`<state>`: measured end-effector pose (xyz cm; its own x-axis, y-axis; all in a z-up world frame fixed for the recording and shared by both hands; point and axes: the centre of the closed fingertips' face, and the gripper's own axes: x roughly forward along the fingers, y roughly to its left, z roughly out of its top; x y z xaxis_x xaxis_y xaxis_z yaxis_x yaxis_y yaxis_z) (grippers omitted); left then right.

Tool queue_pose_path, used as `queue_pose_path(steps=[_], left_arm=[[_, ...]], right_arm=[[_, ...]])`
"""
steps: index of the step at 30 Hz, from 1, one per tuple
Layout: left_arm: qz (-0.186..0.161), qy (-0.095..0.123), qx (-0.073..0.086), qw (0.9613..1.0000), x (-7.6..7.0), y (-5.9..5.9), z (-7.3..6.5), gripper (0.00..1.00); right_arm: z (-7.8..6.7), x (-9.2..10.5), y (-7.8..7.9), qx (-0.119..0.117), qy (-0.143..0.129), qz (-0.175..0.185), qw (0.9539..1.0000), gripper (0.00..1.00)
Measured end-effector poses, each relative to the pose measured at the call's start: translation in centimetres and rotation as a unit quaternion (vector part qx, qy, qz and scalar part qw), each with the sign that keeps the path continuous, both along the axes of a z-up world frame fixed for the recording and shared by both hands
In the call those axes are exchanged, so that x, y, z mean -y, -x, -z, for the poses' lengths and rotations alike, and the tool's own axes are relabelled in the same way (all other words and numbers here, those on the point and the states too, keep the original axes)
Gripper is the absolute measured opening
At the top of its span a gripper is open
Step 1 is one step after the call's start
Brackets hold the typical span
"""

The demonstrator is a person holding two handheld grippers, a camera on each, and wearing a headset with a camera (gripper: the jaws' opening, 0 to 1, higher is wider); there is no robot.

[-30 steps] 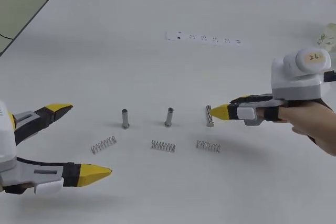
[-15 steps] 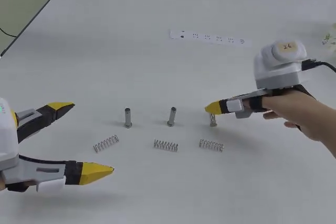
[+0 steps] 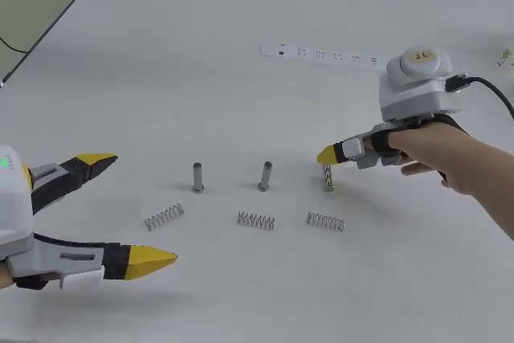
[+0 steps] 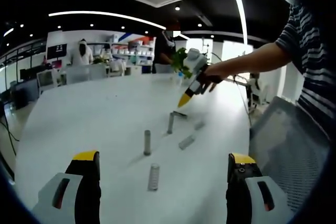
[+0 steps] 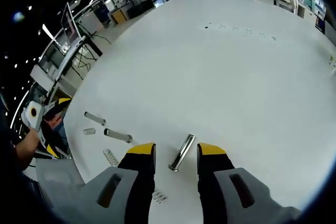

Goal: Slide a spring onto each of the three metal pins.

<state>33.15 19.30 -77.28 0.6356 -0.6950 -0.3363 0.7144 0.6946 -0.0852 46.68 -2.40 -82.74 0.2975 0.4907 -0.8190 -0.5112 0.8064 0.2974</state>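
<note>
Three short metal pins stand in a row on the white table: left pin (image 3: 197, 177), middle pin (image 3: 265, 175), right pin (image 3: 328, 178). In front of each lies a loose spring: (image 3: 164, 217), (image 3: 256, 220), (image 3: 325, 222). My right gripper (image 3: 325, 155) hovers just above the right pin's top, tilted down at it. In the right gripper view that pin (image 5: 181, 152) shows in the narrow gap between the two jaws, touching neither. My left gripper (image 3: 132, 209) is at the near left, wide open and holding nothing, well short of the left spring (image 4: 154, 177).
A white power strip (image 3: 328, 56) lies at the far side of the table. A cable (image 3: 488, 90) trails from the right gripper. The table's left edge (image 3: 48, 26) runs diagonally at the far left.
The right gripper's tip has lifted from beside the right pin to just above its top. The left gripper has stayed in place and open. Pins and springs have not moved.
</note>
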Motion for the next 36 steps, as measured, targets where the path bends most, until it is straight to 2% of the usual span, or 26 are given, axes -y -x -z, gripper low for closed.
queue_pose_path(steps=[3, 10, 16, 36], left_arm=[[0.000, 0.000, 0.000, 1.0000, 0.0, 0.0, 0.0, 0.99], [0.000, 0.000, 0.000, 1.0000, 0.0, -0.1, 0.0, 0.99], [0.001, 0.000, -0.001, 1.0000, 0.0, -0.2, 0.1, 0.99], [-0.003, -0.001, -0.002, 1.0000, -0.3, 0.1, 0.1, 0.98]], right_arm=[[0.5, 0.1, -0.2, -0.008, 0.013, 0.003, 0.9999, 0.29], [1.3, 0.1, -0.6, -0.028, 0.023, 0.023, 0.9991, 0.27], [2.0, 0.4, -0.4, -0.045, 0.044, 0.033, 0.9975, 0.25], [2.9, 0.4, -0.5, -0.052, 0.062, 0.042, 0.9958, 0.20]])
